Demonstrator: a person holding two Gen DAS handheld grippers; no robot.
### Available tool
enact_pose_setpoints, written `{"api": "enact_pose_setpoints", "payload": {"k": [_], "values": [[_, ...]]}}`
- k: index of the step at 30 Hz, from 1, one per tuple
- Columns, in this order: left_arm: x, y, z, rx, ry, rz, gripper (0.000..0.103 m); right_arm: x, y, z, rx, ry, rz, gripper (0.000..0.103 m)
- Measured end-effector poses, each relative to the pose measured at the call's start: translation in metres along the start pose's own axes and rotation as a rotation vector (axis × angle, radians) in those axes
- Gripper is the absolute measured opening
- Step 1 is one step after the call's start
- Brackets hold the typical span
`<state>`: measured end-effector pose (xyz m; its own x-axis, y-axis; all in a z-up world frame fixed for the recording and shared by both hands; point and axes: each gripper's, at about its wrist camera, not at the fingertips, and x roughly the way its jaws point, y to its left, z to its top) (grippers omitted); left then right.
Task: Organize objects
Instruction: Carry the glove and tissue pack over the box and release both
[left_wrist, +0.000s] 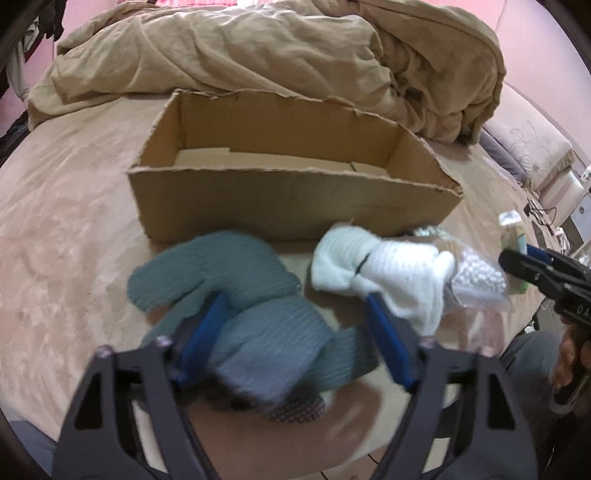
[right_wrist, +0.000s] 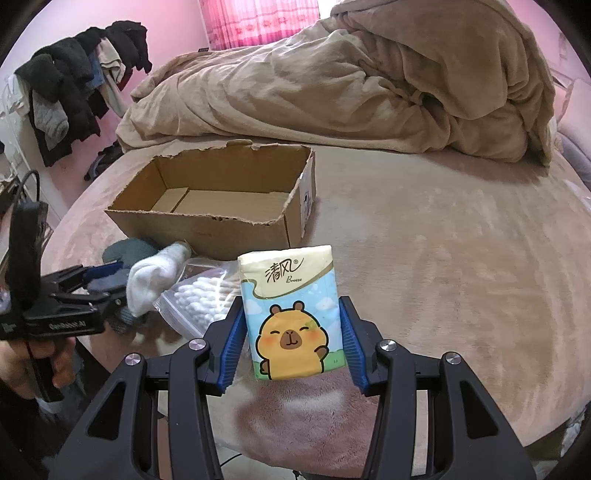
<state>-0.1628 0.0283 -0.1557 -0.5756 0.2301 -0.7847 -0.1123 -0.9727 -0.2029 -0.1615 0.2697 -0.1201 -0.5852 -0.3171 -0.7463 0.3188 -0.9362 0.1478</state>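
R gripper (right_wrist: 291, 341) is clamping a tissue pack (right_wrist: 291, 314) w/ a cartoon capybara, holding it upright above the near edge of the bed (right_wrist: 461, 266), pads pressing both sides. L gripper (left_wrist: 295, 332) is spreading wide over a grey-green knit sock (left_wrist: 236, 288); the frame is blurry, so I can't tell if the fingers are touching it. White sock (left_wrist: 384, 273) is lying just beside it, overlapping a zip bag of cotton swabs (right_wrist: 199, 295). Open cardboard box (right_wrist: 221, 221) is sitting behind them, nothing showing inside. Beige duvet (right_wrist: 351, 85) is bunching up at the far side.
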Motion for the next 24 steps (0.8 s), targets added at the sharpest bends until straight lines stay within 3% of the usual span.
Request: {"api": "enact_pose_setpoints", "payload": {"k": [2, 11, 16, 19, 21, 23, 24], "values": [[-0.005, 0.006, -0.001, -0.005, -0.007, 0.013, 0.045, -0.002, -0.001, 0.000, 0.002, -0.005, 0.003, 0.051], [-0.042, 0.015, -0.001, -0.026, -0.070, 0.007, 0.008, -0.017, 0.011, 0.001, -0.015, -0.033, 0.023, 0.051], [-0.079, 0.016, 0.008, -0.046, -0.138, -0.020, 0.007, -0.029, 0.017, 0.006, -0.014, -0.049, 0.026, 0.051], [-0.075, 0.010, 0.011, -0.022, -0.101, -0.011, 0.007, -0.033, 0.021, 0.008, -0.018, -0.055, 0.029, 0.051], [-0.065, 0.009, 0.007, -0.031, -0.072, -0.004, 0.014, -0.034, 0.025, 0.010, -0.025, -0.058, 0.033, 0.051], [-0.051, 0.005, 0.005, -0.022, -0.033, 0.019, 0.035, -0.034, 0.027, 0.008, -0.025, -0.059, 0.035, 0.051], [-0.040, 0.003, 0.005, -0.018, -0.011, 0.061, 0.039, -0.034, 0.027, 0.007, -0.025, -0.058, 0.038, 0.051]]}}
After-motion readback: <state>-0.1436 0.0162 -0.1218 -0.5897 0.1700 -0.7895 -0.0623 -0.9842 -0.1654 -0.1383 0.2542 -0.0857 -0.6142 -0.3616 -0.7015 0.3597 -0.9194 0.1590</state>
